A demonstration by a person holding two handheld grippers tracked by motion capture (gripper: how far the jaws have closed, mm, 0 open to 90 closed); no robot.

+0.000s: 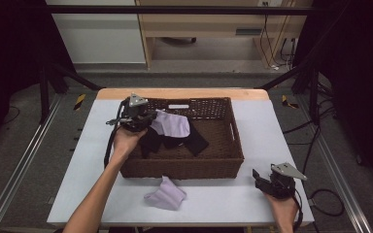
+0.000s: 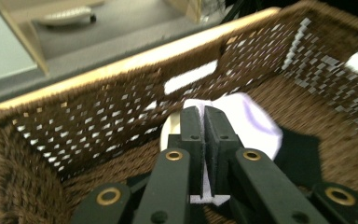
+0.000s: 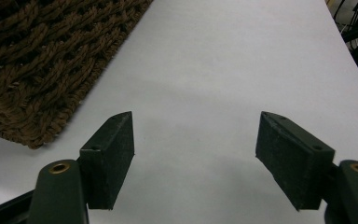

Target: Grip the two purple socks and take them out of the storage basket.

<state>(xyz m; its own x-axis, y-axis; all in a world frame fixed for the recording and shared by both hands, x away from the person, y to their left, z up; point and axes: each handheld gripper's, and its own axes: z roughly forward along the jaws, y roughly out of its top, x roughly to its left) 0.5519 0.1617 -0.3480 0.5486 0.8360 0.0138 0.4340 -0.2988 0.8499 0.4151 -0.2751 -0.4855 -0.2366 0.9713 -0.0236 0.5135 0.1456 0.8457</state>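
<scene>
Basket (image 1: 223, 165) mid-surface; your left hand-held gripper (image 2: 204, 122) pinches lilac cloth (image 1: 172, 124) over its back-left corner. Second lilac cloth (image 1: 166, 195) lies in front. Right hand-held gripper (image 3: 196, 140) spread above surface (image 3: 223, 70).

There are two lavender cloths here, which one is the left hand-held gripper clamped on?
The lavender cloth inside the basket, at its far left: the left hand-held gripper is shut on its edge. The other lavender cloth lies loose on the table in front of the basket.

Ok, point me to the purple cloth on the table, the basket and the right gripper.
purple cloth (image 1: 166, 194), high view, middle of the fabric.
basket (image 1: 182, 169), high view, near wall.
right gripper (image 3: 194, 156), right gripper view, midway between its open fingertips.
</scene>
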